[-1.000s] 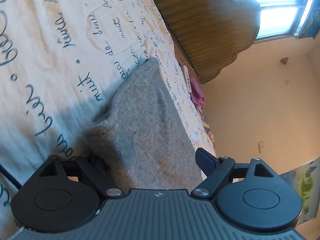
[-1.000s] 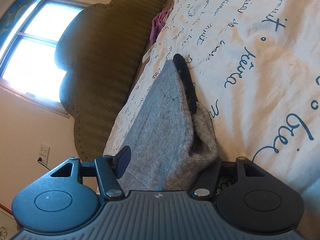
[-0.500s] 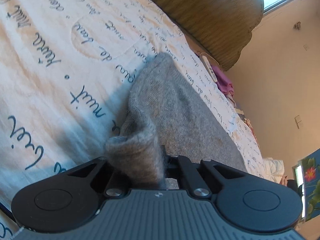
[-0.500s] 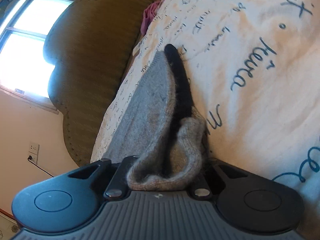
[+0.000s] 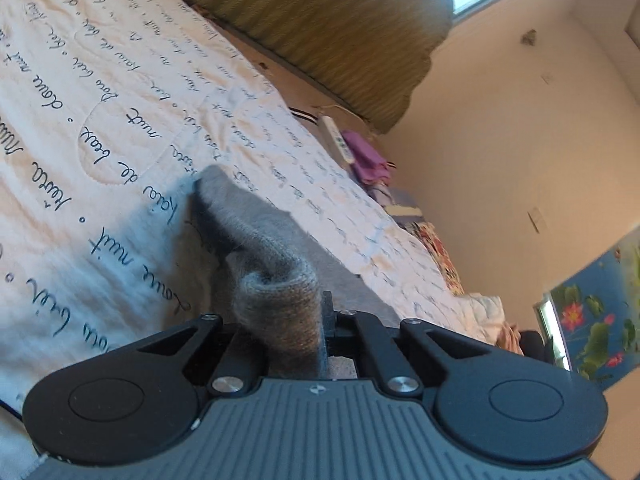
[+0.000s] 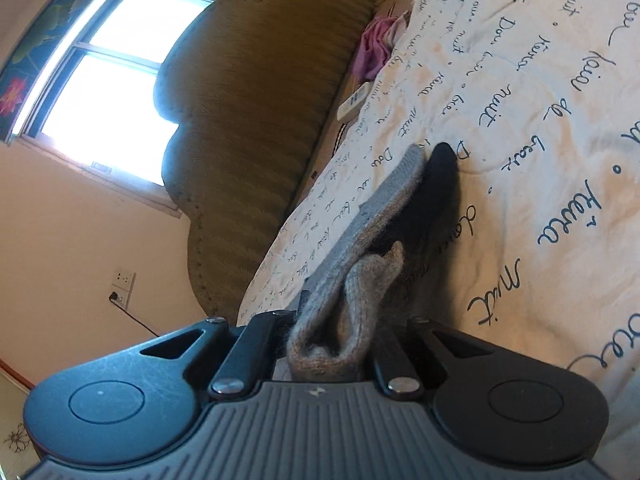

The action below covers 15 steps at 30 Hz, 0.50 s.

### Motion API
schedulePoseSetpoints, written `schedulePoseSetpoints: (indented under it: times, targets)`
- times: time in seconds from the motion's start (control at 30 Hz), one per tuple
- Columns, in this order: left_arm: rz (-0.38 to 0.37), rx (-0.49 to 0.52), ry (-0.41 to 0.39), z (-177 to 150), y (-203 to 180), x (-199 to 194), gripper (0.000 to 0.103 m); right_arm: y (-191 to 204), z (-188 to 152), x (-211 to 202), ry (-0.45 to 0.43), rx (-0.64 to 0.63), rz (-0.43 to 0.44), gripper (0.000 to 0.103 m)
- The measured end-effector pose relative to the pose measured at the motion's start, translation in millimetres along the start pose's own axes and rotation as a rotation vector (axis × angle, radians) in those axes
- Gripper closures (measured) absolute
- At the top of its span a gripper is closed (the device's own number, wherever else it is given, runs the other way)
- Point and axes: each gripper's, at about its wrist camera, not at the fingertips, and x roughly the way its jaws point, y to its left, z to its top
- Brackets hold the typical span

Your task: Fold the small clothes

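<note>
A small grey knit garment (image 5: 260, 240) lies on a white bedspread (image 5: 100, 120) printed with dark script. My left gripper (image 5: 288, 320) is shut on one bunched corner of it and holds that corner raised off the bed. In the right wrist view the same grey garment (image 6: 380, 216) runs away from me, with a dark underside or shadow (image 6: 436, 184) beneath its raised edge. My right gripper (image 6: 332, 344) is shut on the other bunched corner. The fingertips of both grippers are hidden in the knit.
A padded olive headboard (image 5: 340, 32) stands at the bed's far end, also in the right wrist view (image 6: 248, 120). A white remote (image 5: 336, 140) and purple cloth (image 5: 368, 160) lie by the bed's edge. A window (image 6: 104, 92) and wall socket (image 6: 122, 284) are on the wall.
Both grippers, open around the garment's corners a second ago, have shut on them. They have since lifted the corners, so the garment's near edge rises off the bedspread.
</note>
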Motion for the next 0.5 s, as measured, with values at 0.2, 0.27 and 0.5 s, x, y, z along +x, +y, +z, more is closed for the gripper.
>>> schedulePoseSetpoints:
  times: [0.2, 0.27, 0.5]
  targets:
    - [-0.030, -0.055, 0.055, -42.1, 16.1, -51.6, 0.101, -5.3, -36.0, -58.3, 0.037, 0.023, 0.014, 0.098]
    - [-0.028, -0.096, 0.079, -57.2, 27.1, -64.7, 0.101, -8.7, -49.9, -76.3, 0.043, 0.048, 0.018, 0.098]
    - [0.055, -0.139, 0.151, -89.6, 62.5, -82.6, 0.099, -19.2, -87.8, -114.7, 0.079, 0.137, 0.030, 0.098]
